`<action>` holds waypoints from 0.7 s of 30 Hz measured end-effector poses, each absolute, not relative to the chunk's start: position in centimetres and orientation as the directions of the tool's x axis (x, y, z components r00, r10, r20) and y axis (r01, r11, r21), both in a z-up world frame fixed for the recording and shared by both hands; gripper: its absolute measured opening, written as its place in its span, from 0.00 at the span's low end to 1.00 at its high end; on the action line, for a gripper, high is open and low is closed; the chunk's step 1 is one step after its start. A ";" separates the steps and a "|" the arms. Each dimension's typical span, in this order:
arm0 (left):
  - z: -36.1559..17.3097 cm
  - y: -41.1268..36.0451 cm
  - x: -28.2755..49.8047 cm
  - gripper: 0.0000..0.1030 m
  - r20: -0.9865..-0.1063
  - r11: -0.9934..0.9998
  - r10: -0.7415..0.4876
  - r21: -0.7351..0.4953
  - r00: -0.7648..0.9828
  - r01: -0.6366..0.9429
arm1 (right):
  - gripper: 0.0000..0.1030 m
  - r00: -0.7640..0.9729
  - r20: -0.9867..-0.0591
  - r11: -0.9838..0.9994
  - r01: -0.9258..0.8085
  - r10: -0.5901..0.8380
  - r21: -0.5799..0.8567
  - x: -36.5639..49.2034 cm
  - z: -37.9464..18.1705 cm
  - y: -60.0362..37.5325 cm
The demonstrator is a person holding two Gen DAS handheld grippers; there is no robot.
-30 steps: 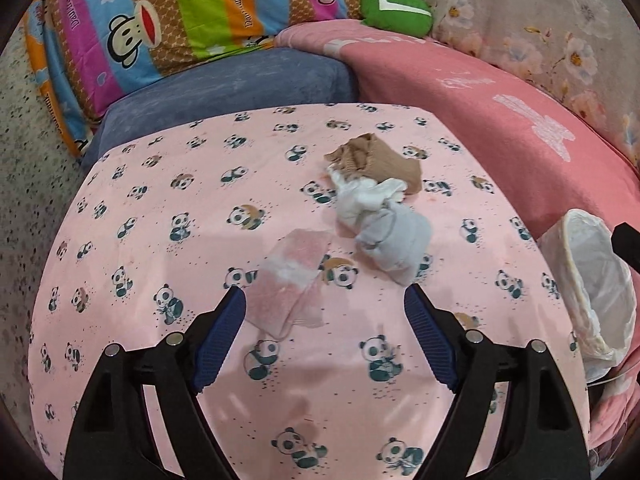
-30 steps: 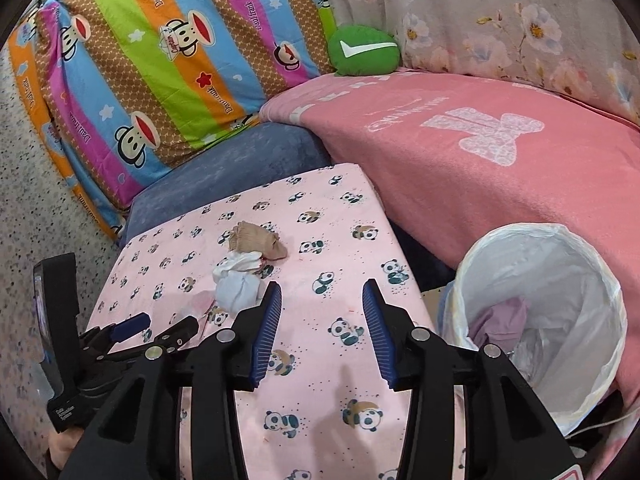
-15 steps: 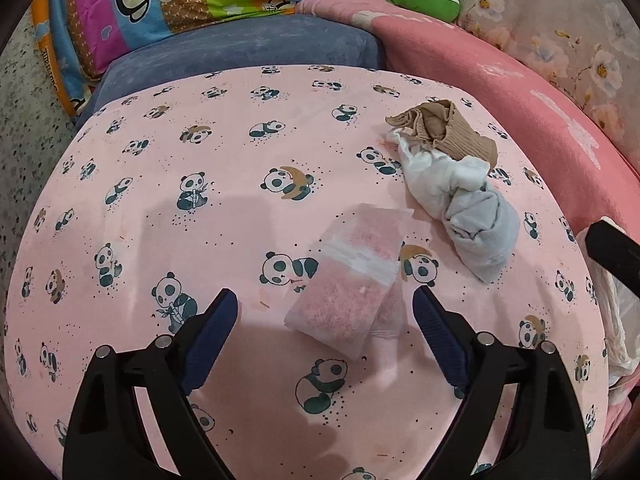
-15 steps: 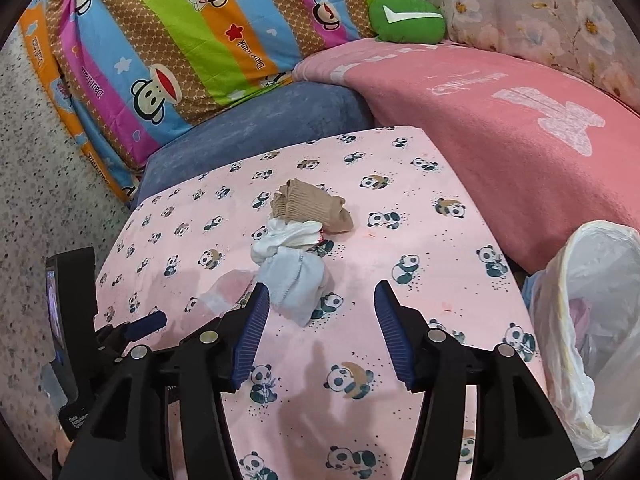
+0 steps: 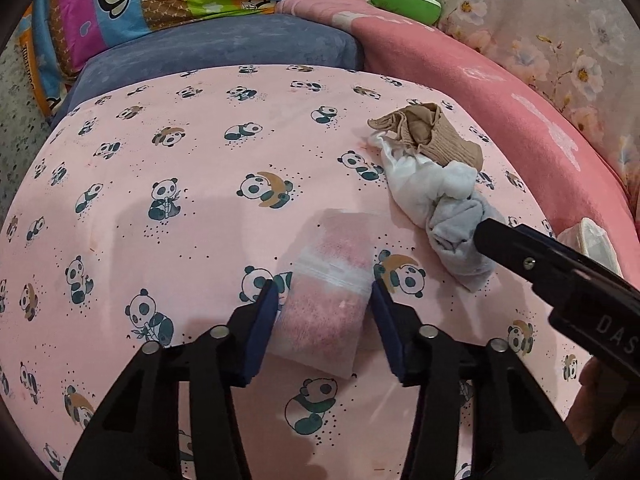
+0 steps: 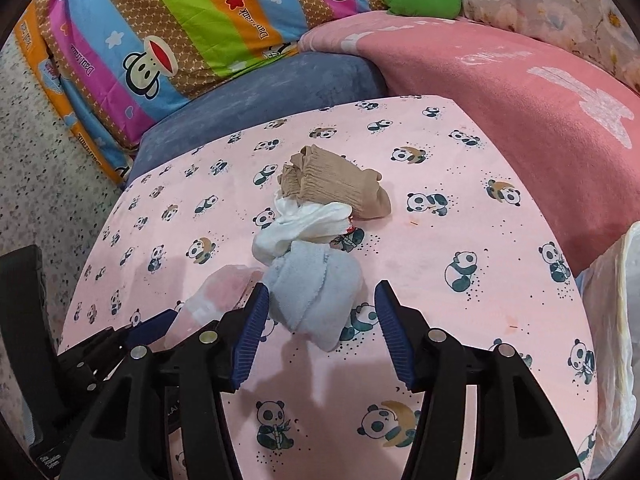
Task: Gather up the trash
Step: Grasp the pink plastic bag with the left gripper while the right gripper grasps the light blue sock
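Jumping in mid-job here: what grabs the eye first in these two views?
The left gripper is closing around a pink pouch on the panda-print cloth. Just right of it, the right gripper straddles a pale blue sock, the near end of a sock pile.

- The table cloth [image 5: 200, 240] is pink with little pandas.
- The packet [image 5: 324, 300] is pink and white.
- The socks [image 6: 316, 296] are pale blue, white and tan.
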State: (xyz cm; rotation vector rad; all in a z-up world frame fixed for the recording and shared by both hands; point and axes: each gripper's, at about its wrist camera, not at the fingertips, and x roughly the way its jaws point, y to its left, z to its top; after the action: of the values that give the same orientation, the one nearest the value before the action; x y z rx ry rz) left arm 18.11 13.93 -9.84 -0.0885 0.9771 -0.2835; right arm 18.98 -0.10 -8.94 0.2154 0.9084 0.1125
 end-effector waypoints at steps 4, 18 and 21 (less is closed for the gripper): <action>-9.8 14.1 18.2 0.29 -0.802 0.951 -0.308 -0.237 0.512 0.201 | 0.54 0.602 -0.773 0.971 -0.015 0.199 0.239 19.7 -9.8 0.4; -8.0 13.3 17.4 0.25 -0.793 0.951 -0.307 -0.239 0.527 0.195 | 0.22 0.596 -0.768 0.964 -0.040 0.234 0.262 18.4 -9.6 0.5; -7.2 12.7 17.0 0.25 -0.785 0.951 -0.309 -0.234 0.538 0.205 | 0.22 0.619 -0.751 0.963 -0.033 0.231 0.269 17.3 -8.7 -0.1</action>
State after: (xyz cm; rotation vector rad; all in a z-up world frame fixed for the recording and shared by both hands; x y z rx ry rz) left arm 16.95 12.69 -7.19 -0.1186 0.9561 -0.3063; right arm 17.34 -0.09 -8.72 0.2385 0.8931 0.1530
